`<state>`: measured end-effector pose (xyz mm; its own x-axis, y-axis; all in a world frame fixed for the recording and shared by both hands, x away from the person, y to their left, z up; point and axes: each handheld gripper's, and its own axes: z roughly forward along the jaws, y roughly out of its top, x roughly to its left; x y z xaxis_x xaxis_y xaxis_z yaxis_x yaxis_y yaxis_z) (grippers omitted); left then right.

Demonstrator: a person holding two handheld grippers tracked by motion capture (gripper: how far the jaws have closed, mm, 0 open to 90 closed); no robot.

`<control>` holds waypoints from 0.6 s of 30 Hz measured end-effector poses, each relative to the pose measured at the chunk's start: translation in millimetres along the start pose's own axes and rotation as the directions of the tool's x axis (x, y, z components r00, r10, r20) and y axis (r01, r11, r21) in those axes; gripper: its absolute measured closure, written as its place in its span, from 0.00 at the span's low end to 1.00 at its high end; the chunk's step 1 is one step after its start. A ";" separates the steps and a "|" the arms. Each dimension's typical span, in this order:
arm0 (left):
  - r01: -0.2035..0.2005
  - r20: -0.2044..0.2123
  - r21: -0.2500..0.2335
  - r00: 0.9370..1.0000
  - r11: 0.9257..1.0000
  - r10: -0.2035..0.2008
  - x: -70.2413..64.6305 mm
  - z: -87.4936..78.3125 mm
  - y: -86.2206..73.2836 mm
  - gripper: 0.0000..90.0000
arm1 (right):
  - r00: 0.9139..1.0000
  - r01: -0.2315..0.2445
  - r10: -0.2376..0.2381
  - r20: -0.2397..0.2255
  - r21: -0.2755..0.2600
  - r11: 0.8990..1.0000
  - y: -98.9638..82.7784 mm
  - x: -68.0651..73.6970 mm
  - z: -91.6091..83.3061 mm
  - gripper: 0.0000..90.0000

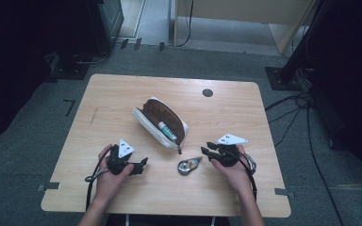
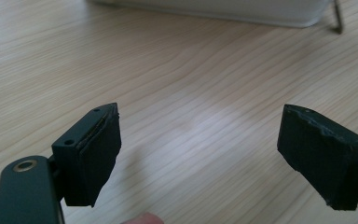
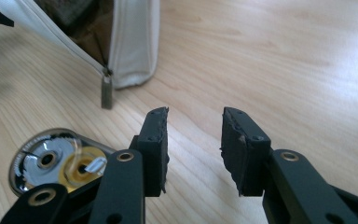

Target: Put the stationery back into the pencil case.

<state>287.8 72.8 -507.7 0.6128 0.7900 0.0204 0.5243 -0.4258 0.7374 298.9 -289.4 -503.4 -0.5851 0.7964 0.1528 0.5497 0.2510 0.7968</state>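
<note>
In the right gripper view, the correction tape lies beside the right gripper, jaws slightly parted, pinching nothing.

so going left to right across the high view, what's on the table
left gripper → white pouch, unzipped → correction tape dispenser → right gripper

Dim high view with dark surroundings; close views brighter, soft glare, blurred backgrounds.
</note>
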 end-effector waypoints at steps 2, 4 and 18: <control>-0.021 0.015 0.007 1.000 1.000 0.021 -8.8 5.0 4.8 0.16 | 1.000 -0.019 0.019 -0.002 -0.004 1.000 -2.5 0.0 -0.1 0.69; -0.042 0.034 0.009 0.999 0.999 0.042 -18.3 8.7 8.7 0.16 | 0.999 -0.027 0.027 -0.020 0.001 1.000 -5.7 0.2 0.7 0.69; -0.130 0.125 -0.009 0.984 0.991 0.130 -49.9 7.9 11.3 0.16 | 0.994 -0.043 0.047 -0.096 0.041 0.998 -15.5 12.7 11.9 0.71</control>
<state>267.8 25.1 -505.8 0.7448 0.6665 0.0320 0.4349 -0.5213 0.7342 290.1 -276.6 -520.7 -0.6132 0.7510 0.2450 0.5981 0.2387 0.7651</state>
